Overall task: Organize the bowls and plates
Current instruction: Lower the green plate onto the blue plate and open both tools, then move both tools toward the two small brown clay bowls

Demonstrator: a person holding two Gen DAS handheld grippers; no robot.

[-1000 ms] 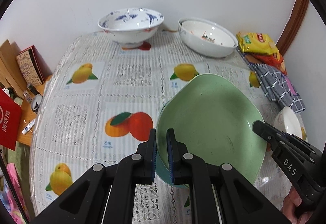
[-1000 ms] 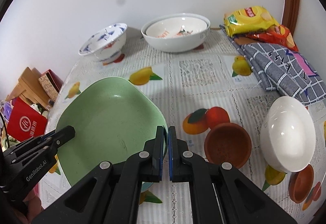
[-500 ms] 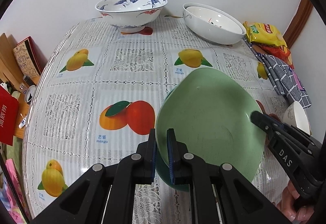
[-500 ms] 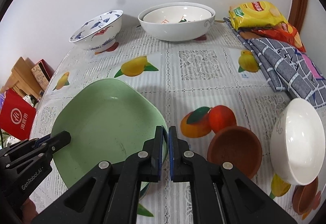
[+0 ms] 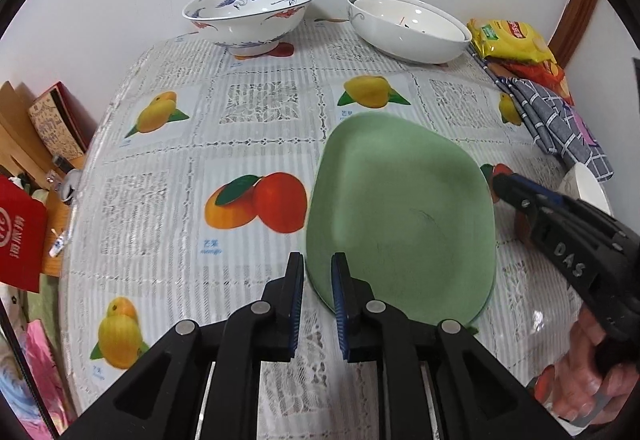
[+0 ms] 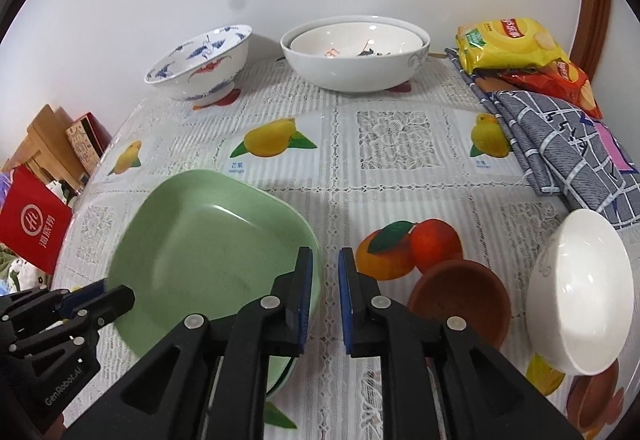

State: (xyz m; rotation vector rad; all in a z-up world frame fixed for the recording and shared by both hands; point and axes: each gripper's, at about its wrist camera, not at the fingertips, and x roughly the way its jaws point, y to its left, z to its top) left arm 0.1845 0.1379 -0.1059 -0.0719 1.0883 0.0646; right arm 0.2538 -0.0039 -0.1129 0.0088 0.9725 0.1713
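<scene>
Green plate (image 5: 400,216) stacked on another, on tablecloth (image 5: 256,120) | left gripper (image 5: 317,280) jaws spread astride rim | right gripper (image 6: 324,280) jaws spread beside rim

Ahead and left of the left gripper (image 5: 317,286), bare tabletop (image 5: 160,176) runs to the blue-and-white bowl (image 5: 249,14) at the wall. The green plate (image 5: 400,212) blocks its right side. Right of the right gripper (image 6: 325,286), a brown bowl (image 6: 460,298) and tilted white bowl (image 6: 580,304) crowd the way; beyond lies a checked cloth (image 6: 560,148).
</scene>
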